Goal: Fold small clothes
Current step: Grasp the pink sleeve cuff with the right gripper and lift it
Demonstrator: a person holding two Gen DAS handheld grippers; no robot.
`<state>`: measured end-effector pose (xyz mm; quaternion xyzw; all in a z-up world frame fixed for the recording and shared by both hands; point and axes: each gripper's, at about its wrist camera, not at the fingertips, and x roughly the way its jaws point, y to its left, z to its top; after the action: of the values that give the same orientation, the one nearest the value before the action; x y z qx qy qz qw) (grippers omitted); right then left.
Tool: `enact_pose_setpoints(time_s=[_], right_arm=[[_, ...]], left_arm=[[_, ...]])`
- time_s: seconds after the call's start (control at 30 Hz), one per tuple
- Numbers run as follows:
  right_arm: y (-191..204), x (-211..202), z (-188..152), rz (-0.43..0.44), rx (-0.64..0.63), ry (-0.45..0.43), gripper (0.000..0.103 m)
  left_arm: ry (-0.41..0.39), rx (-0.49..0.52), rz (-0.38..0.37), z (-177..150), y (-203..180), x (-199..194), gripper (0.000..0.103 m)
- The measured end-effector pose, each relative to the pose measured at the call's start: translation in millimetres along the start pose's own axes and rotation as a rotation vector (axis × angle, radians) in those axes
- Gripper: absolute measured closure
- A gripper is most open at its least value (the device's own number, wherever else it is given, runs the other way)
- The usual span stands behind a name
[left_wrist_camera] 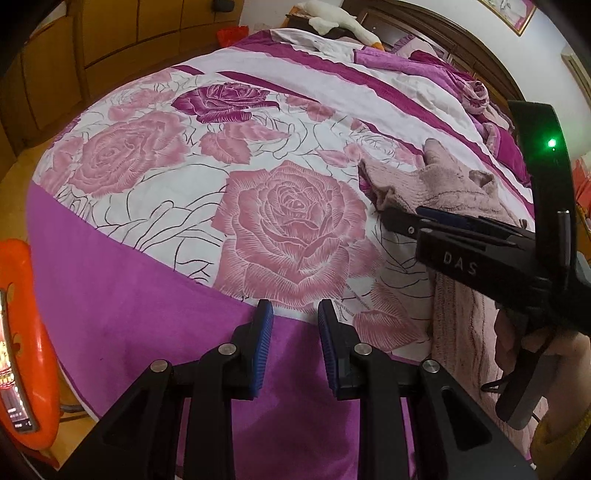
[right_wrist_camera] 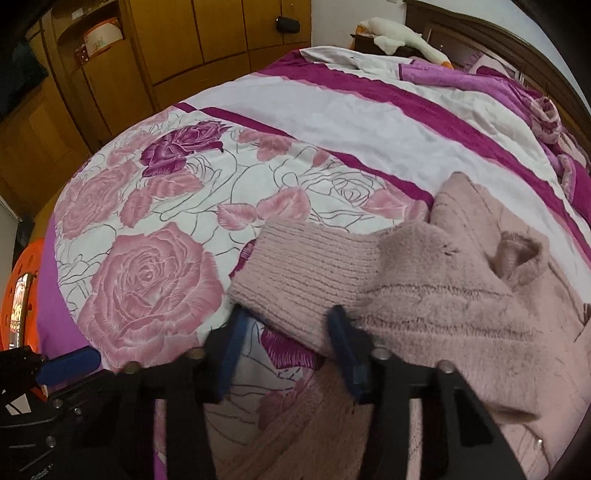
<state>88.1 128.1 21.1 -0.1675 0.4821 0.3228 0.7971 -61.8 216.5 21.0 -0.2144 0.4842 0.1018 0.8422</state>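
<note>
Down on the bed, a fuzzy pale-pink knit sweater [right_wrist_camera: 461, 295] lies rumpled on the rose-printed bedspread [left_wrist_camera: 184, 166], toward the right side of both views, with its collar opening standing up and one sleeve thrown across the front. The ribbed cuff [right_wrist_camera: 306, 266] of that sleeve rests flat on the bedspread, pointing away from the body of the garment. The right gripper [right_wrist_camera: 288, 317] points steeply down at this cuff; its jaws stand partly apart, with the near edge of the cuff between them and the blue pads [right_wrist_camera: 345, 343] at its two sides. Whether they actually press on the knit cannot be told, as the picture is blurred there. From the left wrist view, the same gripper reaches in from the right with its tips at the cuff's edge. The left gripper [left_wrist_camera: 295, 310] hovers over the purple border of the bedspread, well clear of the sweater, its pads drawn close with a narrow gap showing and nothing between them. At the head of the bed lies a white plush goose [left_wrist_camera: 332, 14], and a wooden wardrobe [right_wrist_camera: 221, 37] stands behind.
</note>
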Motion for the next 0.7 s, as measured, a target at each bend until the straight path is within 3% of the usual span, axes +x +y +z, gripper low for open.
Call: enact_pose_setpoints(time_s=[0.1, 0.47, 0.7], right_arm=[[-5, -3, 2, 0.019, 0.011, -0.008, 0.092], [-42, -69, 10, 0.138, 0.164, -0.175, 0.094], [-76, -124, 11, 0.101, 0.230, -0.297, 0.094]], left_arm=[[-0.001, 0.000, 0.001, 0, 0, 0, 0.100], [-0.009, 0.014, -0.013, 0, -9, -5, 0.100], [-0.022, 0.017, -0.030, 1, -14, -12, 0.100]])
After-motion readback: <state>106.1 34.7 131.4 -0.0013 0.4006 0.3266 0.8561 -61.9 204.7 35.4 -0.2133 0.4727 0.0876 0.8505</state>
